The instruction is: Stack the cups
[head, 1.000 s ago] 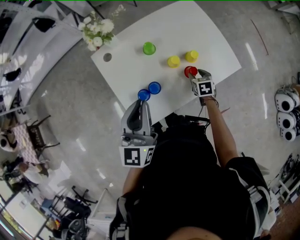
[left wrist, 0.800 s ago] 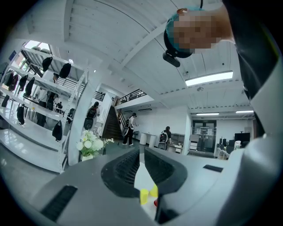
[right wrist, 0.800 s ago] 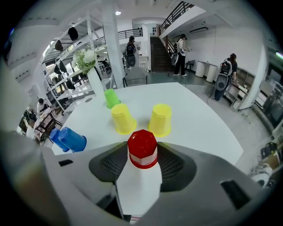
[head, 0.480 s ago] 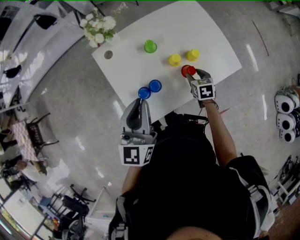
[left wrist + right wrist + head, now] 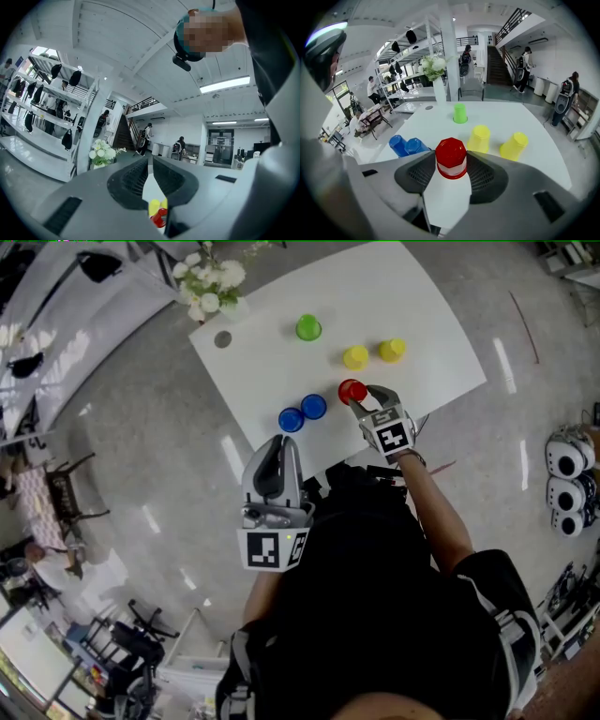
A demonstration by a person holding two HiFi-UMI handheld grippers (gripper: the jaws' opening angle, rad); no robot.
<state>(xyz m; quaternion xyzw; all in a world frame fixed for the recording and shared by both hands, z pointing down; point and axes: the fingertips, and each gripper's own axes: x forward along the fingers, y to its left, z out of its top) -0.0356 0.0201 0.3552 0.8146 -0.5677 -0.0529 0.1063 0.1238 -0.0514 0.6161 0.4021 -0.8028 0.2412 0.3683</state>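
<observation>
— While the right tongs (image 5: 451, 171) hang over the white desk (image 5: 440, 123), what do they grip?
— They pinch a red faceted plastic cup (image 5: 451, 157), upside down, with one pad on each side of it.
— And around them?
— Two blue plastic cups (image 5: 414, 146), touching each other, sit to the left of those tongs. Two yellow plastic cups (image 5: 479, 138) stand just beyond the red one and to the right, apart from each other. One green plastic cup (image 5: 460, 113) stands farther beyond. All are upside down.
— The left tongs (image 5: 150, 160)?
— Pressed together with nothing in them, held level off the desk's near edge, well apart from the cups.
</observation>
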